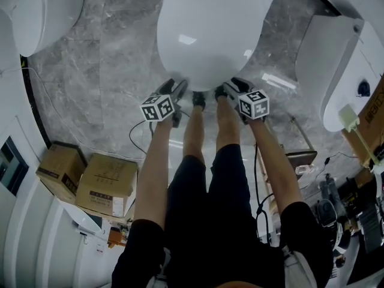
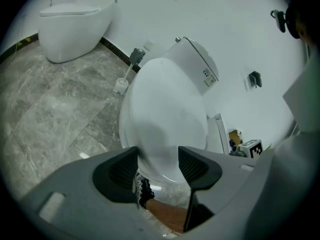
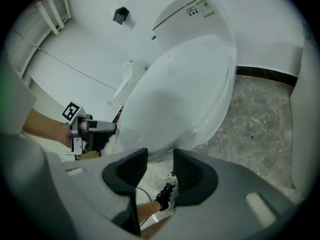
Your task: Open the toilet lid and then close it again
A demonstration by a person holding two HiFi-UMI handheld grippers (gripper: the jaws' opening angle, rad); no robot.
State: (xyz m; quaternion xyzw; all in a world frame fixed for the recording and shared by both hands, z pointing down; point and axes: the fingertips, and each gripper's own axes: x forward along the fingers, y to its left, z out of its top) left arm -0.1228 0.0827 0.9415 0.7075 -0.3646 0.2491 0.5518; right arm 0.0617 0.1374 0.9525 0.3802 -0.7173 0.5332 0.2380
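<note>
A white toilet with its lid (image 1: pixel 207 35) down stands in front of me on the grey marble floor. My left gripper (image 1: pixel 177 92) is at the lid's front edge on the left, and my right gripper (image 1: pixel 231 89) is at the front edge on the right. In the left gripper view the left gripper (image 2: pixel 158 156) is open, with the lid's (image 2: pixel 165 124) front rim showing in the gap and the pads clear of it. The right gripper (image 3: pixel 160 156) is open too, just under the lid's (image 3: pixel 185 94) edge, with nothing between its pads.
Another toilet (image 1: pixel 36 11) stands at the upper left and a third (image 1: pixel 336 71) at the right. Cardboard boxes (image 1: pixel 108 185) sit at the lower left. Cables run over the floor. My legs and shoes (image 1: pixel 198 101) are close under the bowl. A toilet brush (image 2: pixel 122 84) stands by the wall.
</note>
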